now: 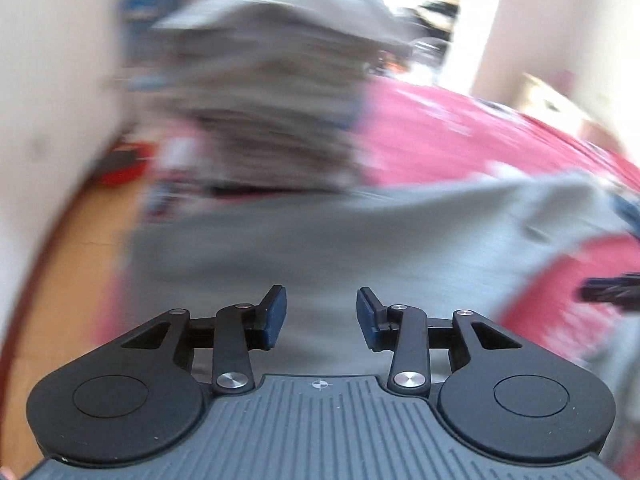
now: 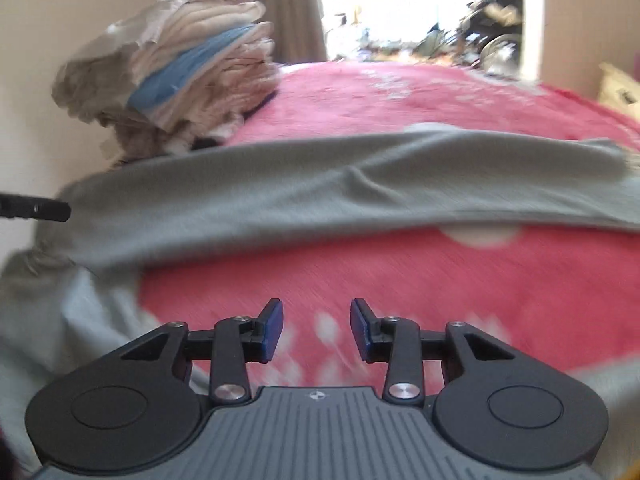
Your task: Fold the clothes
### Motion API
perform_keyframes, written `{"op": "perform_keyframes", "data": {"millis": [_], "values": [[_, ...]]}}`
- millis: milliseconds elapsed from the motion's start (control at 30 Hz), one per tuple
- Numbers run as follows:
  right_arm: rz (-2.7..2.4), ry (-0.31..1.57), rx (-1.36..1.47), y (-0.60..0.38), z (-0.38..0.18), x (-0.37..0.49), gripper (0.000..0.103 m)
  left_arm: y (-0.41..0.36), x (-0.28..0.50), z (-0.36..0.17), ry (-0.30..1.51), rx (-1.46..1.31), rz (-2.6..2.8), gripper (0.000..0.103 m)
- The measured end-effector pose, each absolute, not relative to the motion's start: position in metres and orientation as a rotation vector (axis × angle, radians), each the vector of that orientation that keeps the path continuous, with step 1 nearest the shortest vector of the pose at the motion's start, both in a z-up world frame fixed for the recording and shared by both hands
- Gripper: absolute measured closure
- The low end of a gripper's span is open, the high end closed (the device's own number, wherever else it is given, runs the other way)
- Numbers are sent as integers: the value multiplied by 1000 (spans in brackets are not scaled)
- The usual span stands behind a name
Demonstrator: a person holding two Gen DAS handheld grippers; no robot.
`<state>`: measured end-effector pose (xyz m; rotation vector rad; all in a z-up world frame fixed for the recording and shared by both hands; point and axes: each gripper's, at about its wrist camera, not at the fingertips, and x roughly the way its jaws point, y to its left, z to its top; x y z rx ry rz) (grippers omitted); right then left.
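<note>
A grey garment (image 2: 320, 184) lies spread across a pink blanket (image 2: 400, 272), with one part folded into a long band. In the left wrist view the garment (image 1: 320, 248) fills the middle, blurred. My left gripper (image 1: 321, 316) is open and empty just above the grey cloth. My right gripper (image 2: 316, 328) is open and empty above the pink blanket, in front of the garment's near edge. The tip of the left gripper shows at the left edge of the right wrist view (image 2: 36, 208). The right gripper's tip shows at the right edge of the left wrist view (image 1: 612, 292).
A tall stack of folded clothes (image 2: 200, 64) stands at the blanket's far left, by a cream wall (image 2: 32, 20); it also shows blurred in the left wrist view (image 1: 264, 92). A bright doorway (image 2: 420, 8) with clutter lies beyond. Wooden floor (image 1: 80, 240) shows at left.
</note>
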<state>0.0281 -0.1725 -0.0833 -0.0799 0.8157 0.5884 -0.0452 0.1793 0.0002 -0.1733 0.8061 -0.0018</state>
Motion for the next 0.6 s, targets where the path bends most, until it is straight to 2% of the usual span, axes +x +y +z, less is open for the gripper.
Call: {"op": "perform_keyframes", "data": {"millis": [100, 200, 233, 267, 600], "values": [[580, 773, -100, -177, -98, 17, 53, 130, -31, -16, 839, -176, -141, 63], [571, 731, -120, -181, -113, 5, 37, 94, -20, -27, 867, -180, -214, 63], [568, 717, -127, -182, -117, 1, 10, 87, -17, -27, 872, -189, -231, 63], [565, 702, -133, -184, -122, -2, 0, 82, -15, -26, 866, -198, -244, 63], [554, 670, -164, -185, -135, -11, 0, 67, -13, -12, 851, -157, -227, 58]]}}
